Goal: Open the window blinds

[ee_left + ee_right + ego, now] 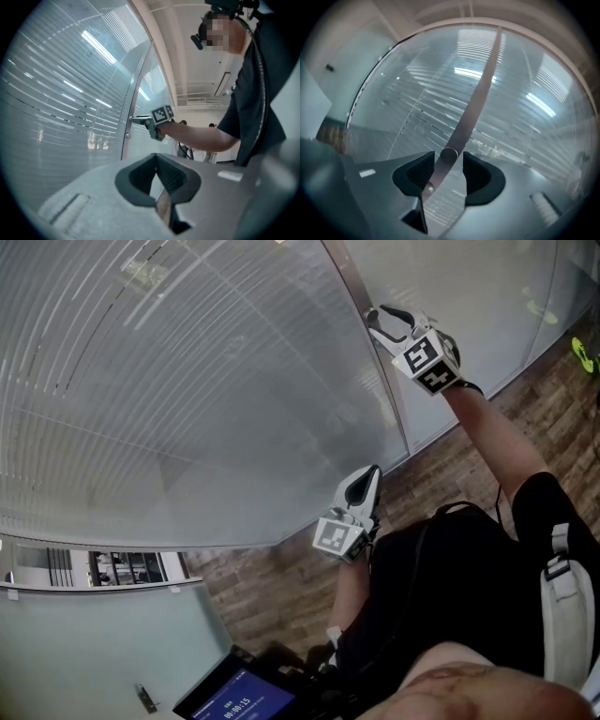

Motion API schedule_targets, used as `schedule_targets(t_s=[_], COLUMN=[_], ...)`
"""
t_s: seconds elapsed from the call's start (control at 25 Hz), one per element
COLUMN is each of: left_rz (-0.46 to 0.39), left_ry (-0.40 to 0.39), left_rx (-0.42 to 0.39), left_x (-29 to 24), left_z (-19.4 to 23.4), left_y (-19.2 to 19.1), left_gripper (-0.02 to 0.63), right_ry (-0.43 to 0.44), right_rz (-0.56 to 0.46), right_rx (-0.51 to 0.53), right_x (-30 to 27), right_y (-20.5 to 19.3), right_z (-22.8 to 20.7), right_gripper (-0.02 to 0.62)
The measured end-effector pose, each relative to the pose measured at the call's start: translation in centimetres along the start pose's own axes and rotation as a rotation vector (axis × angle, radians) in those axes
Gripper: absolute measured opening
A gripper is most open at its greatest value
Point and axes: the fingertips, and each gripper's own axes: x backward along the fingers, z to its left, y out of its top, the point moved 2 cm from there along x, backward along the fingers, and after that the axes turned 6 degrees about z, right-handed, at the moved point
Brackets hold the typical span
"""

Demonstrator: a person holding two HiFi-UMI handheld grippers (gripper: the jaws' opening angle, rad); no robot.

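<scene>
Two claws level. Left claw [371, 476] clenched, empty, short of glass. Right claw [375, 322] released, pads astride round knob [449, 154] on frame post [478, 93], not pressing. Blinds [141, 381] behind glass, slats seemingly near shut. Risk: loose grip slips on smooth knob, slats unturned.

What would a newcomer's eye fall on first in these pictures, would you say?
First the wide white slatted blinds, filling the upper left of the head view. Next the right gripper, raised to the metal post beside the blinds, its jaws open around a small round knob. The left gripper hangs lower, shut and empty.
</scene>
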Motion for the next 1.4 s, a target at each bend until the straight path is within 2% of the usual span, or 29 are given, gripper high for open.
schedule_targets(t_s=[0.2, 0.28, 0.4, 0.64, 1.4], left_rz=[-0.002, -0.002, -0.005, 0.002, -0.017], left_ry=[-0.014, -0.014, -0.014, -0.012, 0.022], left_rx=[-0.008, -0.008, -0.007, 0.001, 0.003], left_x=[-0.4, -0.3, -0.2, 0.0, 1.1], left_z=[-0.2, -0.2, -0.3, -0.3, -0.3], left_y=[-0.1, -0.1, -0.1, -0.3, -0.1], left_gripper=[0.002, 0.002, 0.002, 0.002, 0.002], right_ry=[-0.112, -0.116, -0.114, -0.11, -0.11], right_rz=[0.052, 0.067, 0.099, 0.12, 0.142], right_rx=[0.554, 0.704, 0.827, 0.915, 0.927], right_x=[0.4, 0.0, -0.4, -0.9, -1.8], right_y=[0.8, 0.4, -0.1, -0.2, -0.2], right_z=[1.1, 1.5, 1.6, 1.8, 1.9], right_gripper=[0.196, 0.196, 0.196, 0.196, 0.14])
